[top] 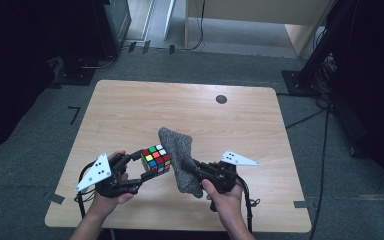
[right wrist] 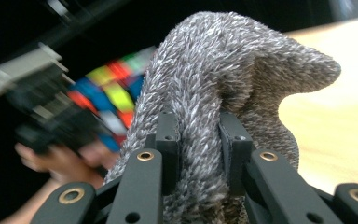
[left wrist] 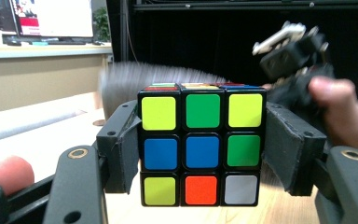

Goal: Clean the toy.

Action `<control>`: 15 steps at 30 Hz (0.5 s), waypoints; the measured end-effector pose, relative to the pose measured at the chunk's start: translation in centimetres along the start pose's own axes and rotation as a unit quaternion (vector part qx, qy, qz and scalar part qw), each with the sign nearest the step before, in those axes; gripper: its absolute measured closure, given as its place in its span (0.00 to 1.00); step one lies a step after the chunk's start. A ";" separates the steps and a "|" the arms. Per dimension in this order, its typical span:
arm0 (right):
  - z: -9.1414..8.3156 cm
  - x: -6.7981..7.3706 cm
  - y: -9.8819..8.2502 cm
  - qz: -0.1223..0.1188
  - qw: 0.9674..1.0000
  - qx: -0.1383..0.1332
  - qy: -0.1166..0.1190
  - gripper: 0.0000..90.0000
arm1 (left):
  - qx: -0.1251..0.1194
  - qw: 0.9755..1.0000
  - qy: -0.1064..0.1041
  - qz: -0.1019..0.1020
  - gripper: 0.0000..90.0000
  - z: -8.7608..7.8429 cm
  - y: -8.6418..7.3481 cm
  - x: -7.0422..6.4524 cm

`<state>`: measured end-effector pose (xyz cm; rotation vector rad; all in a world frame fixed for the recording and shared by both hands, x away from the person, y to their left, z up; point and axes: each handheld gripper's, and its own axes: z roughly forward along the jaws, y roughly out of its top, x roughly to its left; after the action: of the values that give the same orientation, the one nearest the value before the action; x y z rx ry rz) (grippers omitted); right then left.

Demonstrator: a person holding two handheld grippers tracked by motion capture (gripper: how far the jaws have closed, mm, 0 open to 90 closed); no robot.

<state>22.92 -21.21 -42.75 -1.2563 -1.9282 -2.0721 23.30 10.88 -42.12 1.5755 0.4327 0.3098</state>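
On my left, my left gripper (top: 141, 172) has its jaws clamped on the two opposite sides of one puzzle cube (top: 156, 158), and I hold it lifted clear of the table (top: 130, 115), above the near left part of the top. In the left gripper view the cube (left wrist: 202, 150) faces me with mixed colours: yellow, green, yellow along the top row, blue, blue, green in the middle, yellow, orange, white below.

To its right, my right gripper (top: 189, 166) has its jaws drawn narrow on a bunched fold of one grey fuzzy cloth (top: 180, 155). The cloth stands just beside the cube's far side, so close I cannot tell whether they touch. In the right gripper view the cloth (right wrist: 223, 79) bulges up above my jaws, with the cube (right wrist: 112, 100) blurred behind it to the left.

I judge the step in hand to be wiping the cube with the cloth. The next move calls for pressing the cloth against a face and rubbing across it while my left grip stays firm, so the cube does not twist or slip out.

By count: one cube, one cloth, two grippers, one table, and one small dark disc (top: 221, 99) on the far part of the top.
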 end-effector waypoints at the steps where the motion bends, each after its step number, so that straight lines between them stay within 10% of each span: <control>1: -0.1 0.2 0.1 -0.003 1.000 -0.005 0.013 0.82 | 0.000 1.000 -0.001 0.000 0.39 0.1 0.0 -0.1; 9: 1.8 -0.1 -1.5 -0.013 0.998 0.066 0.001 0.82 | -0.008 1.000 0.007 -0.007 0.39 -0.1 0.2 0.0; 15: 2.6 0.0 -2.6 0.006 0.999 0.043 0.031 0.82 | -0.043 0.998 0.007 -0.040 0.39 -0.5 0.1 0.4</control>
<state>22.85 -18.37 -45.11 -1.1695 -1.9545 -1.9744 23.45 11.46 -42.00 1.4688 0.4859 0.2750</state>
